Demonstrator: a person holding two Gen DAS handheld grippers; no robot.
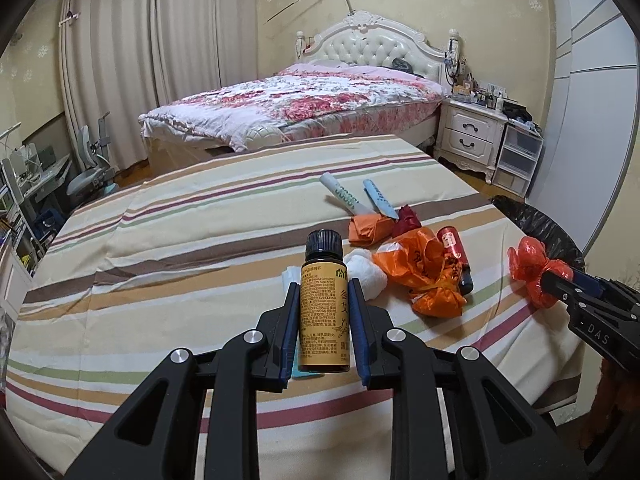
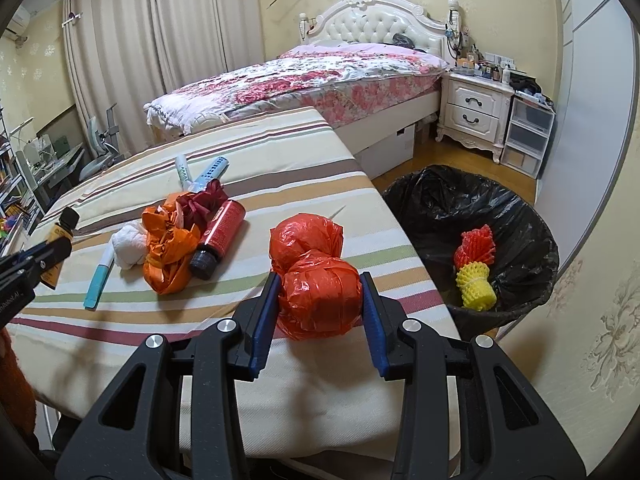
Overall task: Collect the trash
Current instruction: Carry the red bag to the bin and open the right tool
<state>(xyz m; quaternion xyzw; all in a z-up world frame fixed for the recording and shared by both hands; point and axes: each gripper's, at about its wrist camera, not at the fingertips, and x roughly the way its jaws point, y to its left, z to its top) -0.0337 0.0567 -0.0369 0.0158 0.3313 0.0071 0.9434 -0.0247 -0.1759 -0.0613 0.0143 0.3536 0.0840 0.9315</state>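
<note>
1. Black plastic-lined round trash bin (image 2: 516, 216), right of centre in the right wrist view, beside the striped-cloth table (image 2: 280, 160): open-mouthed, soft liner, already holding red and yellow foam fruit nets (image 2: 476, 268). Probably easy to drop into from above without touching the rim.
2. Knotted red-orange plastic bag bundle (image 2: 316, 280), lower centre of the right wrist view, near the table's right edge: clenched between the blue pads of the right gripper (image 2: 320, 312), pinched across its lower lobe. Looks light, soft and crinkly; likely to slide if squeezed only on loose film, so a bite on the dense wad seems wiser.
3. Loose crumpled orange plastic bag (image 2: 168, 256), centre left in that view, against a white tissue wad (image 2: 128, 246): light, shapeless, best taken at a bunched fold.
4. Red cylindrical bottle with black cap (image 2: 218, 232), lying touching the orange bag: stiff, smooth, prone to rolling; best gripped across the body.
5. Small amber bottle with yellow label and black ribbed cap (image 1: 323, 300), lower centre of the left wrist view: upright, grasped at mid-body by the left gripper (image 1: 323, 316), pads pressing both sides. Rigid, possibly glass, so fragile and slick; the labelled waist gives the surest hold.
6. Flat light-blue sachet (image 2: 98, 280), lower left: thin, hard to pinch off cloth.
</note>
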